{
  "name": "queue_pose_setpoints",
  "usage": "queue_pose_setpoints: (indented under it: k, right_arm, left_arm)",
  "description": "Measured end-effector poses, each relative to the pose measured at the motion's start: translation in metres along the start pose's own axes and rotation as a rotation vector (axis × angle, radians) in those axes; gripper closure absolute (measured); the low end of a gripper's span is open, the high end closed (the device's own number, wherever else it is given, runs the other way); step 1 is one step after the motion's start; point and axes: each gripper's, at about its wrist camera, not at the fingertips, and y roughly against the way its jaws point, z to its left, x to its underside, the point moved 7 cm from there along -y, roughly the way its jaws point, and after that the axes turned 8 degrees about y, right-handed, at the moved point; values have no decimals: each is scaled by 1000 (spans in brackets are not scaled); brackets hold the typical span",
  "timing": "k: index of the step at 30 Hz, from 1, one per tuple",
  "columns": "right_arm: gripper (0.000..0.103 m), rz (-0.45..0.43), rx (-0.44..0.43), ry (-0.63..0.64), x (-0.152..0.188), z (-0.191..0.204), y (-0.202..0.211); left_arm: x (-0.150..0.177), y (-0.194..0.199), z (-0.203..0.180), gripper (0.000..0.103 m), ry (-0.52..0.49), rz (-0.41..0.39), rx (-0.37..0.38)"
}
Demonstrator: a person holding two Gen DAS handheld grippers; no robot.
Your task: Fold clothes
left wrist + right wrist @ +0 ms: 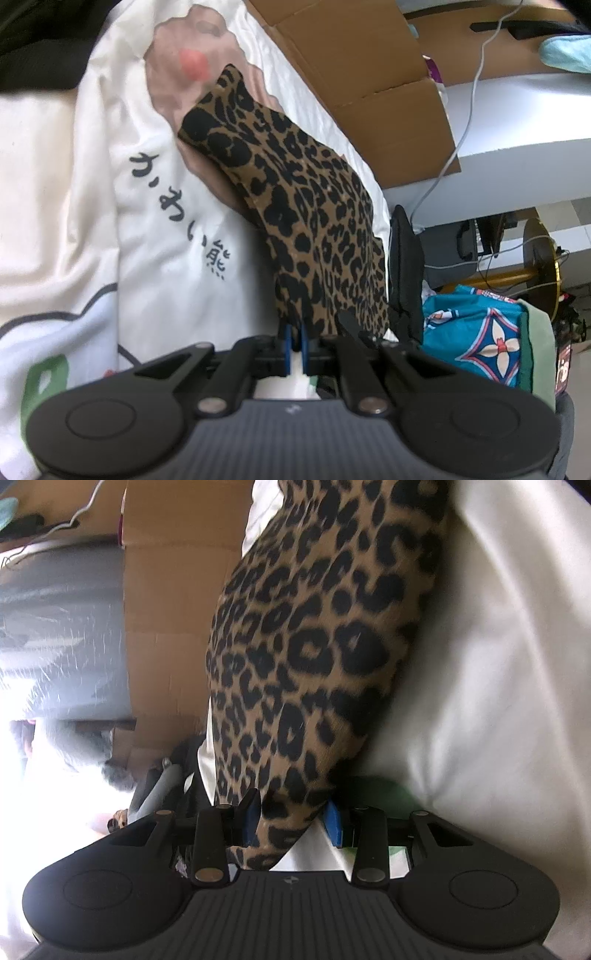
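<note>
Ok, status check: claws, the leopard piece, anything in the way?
Left claw shut on leopard garment. Right claw pinching the same garment, blue pads still apart. Garment over white printed bedding. Cardboard box beside bed.

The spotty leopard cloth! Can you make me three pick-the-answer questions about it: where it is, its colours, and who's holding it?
1. Where does the leopard cloth lie?
A) on the white quilt
B) in a box
C) on the floor

2. What colours is it?
A) pink and white
B) brown with black spots
C) blue

3. What is the left gripper doing?
A) hanging open
B) pinching the cloth
C) holding a cable

Answers: A, the quilt shows around it; B, spots plainly visible; B, its blue fingers close on the cloth's edge.
</note>
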Motion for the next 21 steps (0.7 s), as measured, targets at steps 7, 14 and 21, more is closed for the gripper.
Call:
queue_pose_setpoints:
  k: [7, 14, 21]
  right_arm:
    - [65, 5, -63, -67, 9, 0, -9]
    - [91, 39, -67, -67, 22, 5, -19]
    - [97, 39, -37, -58, 23, 11, -12]
  left_arm:
    - [-14, -25, 5, 98, -4, 10, 7]
    - [-18, -38, -3, 98, -8, 11, 1]
    - [-10, -41, -7, 98, -3, 24, -3]
